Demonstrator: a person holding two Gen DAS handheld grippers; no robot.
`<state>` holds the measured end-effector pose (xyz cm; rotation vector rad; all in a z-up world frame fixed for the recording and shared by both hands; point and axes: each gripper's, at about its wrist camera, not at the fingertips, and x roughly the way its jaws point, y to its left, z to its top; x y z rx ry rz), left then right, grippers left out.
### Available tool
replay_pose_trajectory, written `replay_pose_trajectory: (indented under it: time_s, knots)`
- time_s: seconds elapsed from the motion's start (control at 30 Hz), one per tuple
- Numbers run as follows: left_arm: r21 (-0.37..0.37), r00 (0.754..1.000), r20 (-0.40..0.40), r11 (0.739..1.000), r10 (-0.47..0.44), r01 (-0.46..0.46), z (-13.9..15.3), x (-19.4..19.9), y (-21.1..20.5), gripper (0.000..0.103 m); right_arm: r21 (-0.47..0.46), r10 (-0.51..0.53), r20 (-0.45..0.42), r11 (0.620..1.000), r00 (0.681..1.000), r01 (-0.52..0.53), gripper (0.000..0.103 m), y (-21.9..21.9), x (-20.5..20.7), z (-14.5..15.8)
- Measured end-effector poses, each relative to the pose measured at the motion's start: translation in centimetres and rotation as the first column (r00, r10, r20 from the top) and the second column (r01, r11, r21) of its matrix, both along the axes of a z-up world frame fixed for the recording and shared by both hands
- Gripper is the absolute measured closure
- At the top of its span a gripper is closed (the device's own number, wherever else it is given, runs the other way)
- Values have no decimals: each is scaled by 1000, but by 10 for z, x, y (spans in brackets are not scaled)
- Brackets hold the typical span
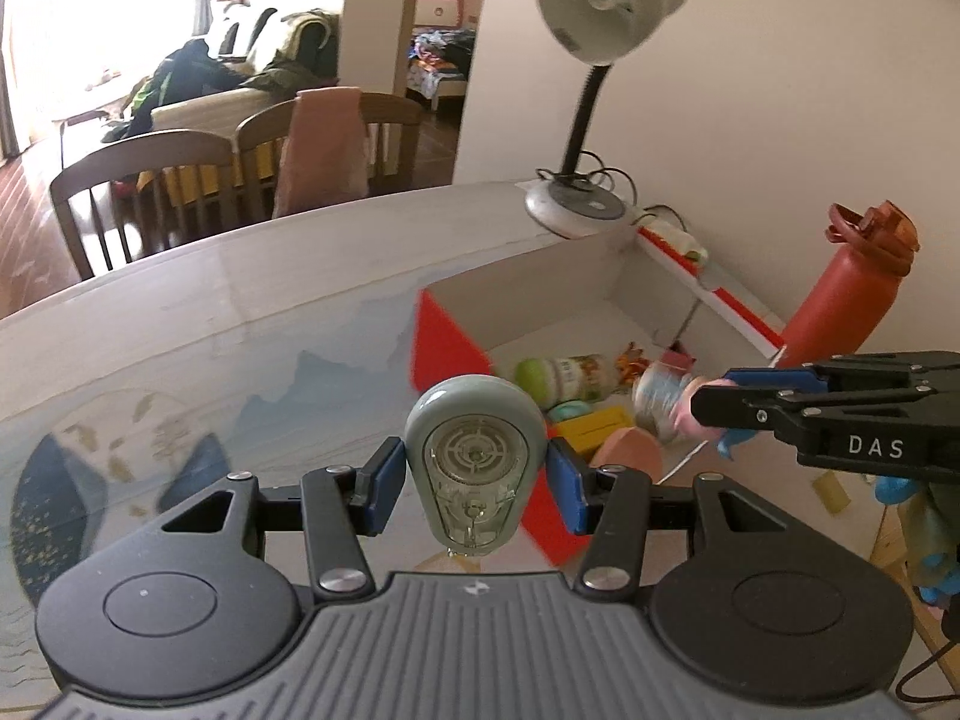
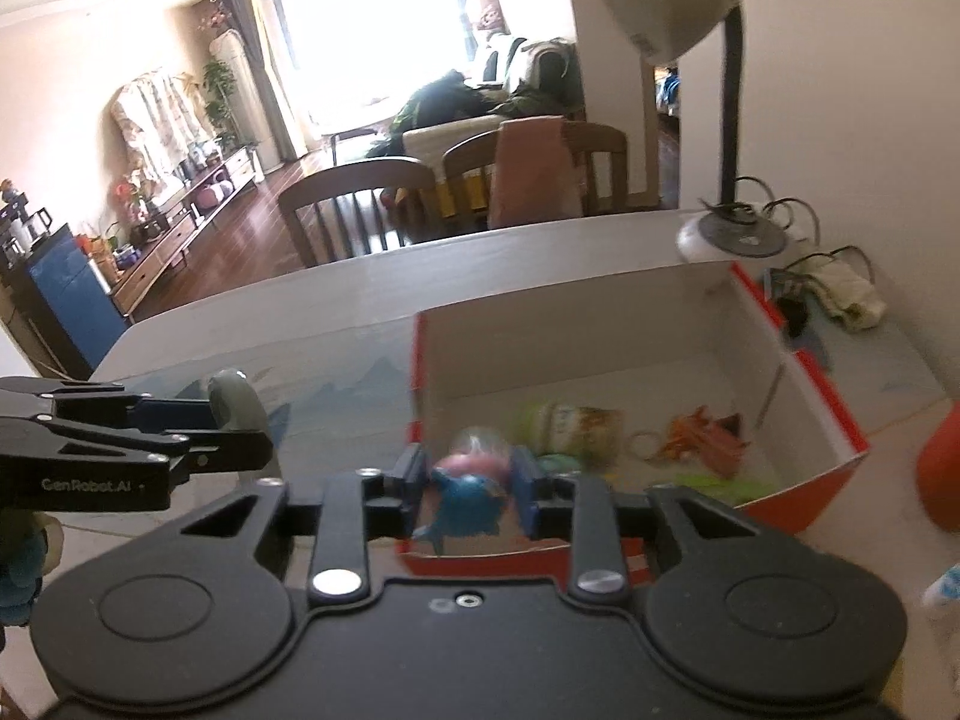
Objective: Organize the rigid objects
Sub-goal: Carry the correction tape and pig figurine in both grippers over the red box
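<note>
My left gripper (image 1: 474, 465) is shut on a grey-green oval gadget (image 1: 474, 420) with a clear round grille, held upright above the table, left of the box. In the right wrist view this left gripper (image 2: 240, 429) and the gadget (image 2: 235, 405) show at the left. My right gripper (image 2: 471, 480) is shut on a small blue and pink toy (image 2: 468, 489) with a clear dome, over the near wall of the red and white box (image 2: 828, 402). That toy (image 1: 663, 405) and the right gripper (image 1: 711, 396) hang over the box (image 1: 444, 342). Inside lie a green-capped jar (image 1: 564, 378), a yellow block (image 1: 600, 423) and orange bits (image 1: 630, 360).
A white desk lamp (image 1: 576, 204) stands behind the box by the wall. A red water bottle (image 1: 840, 300) stands to the right of the box. Wooden chairs (image 1: 138, 180) line the table's far edge. A folded cloth and cables (image 2: 840, 294) lie beyond the box.
</note>
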<state>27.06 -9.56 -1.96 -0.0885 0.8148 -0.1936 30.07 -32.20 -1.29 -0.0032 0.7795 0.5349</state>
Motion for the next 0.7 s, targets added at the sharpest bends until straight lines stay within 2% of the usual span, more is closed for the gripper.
replay_pose_trajectory:
  time_s: [0.13, 0.53, 0.7]
  knots:
    - [8, 1000, -6, 1000, -15, 15, -4, 13, -24, 52, -5, -25, -1, 1000, 1000, 25, 91, -21, 15, -4]
    - [24, 997, -69, 999, -37, 39, -18, 63, -75, 52, 31, -69, -44, 997, 997, 70, 81, -78, 37, -20]
    - [80, 994, -79, 994, -74, 80, -28, 93, -107, 52, 34, -74, -64, 996, 995, 76, 80, -89, 44, -29]
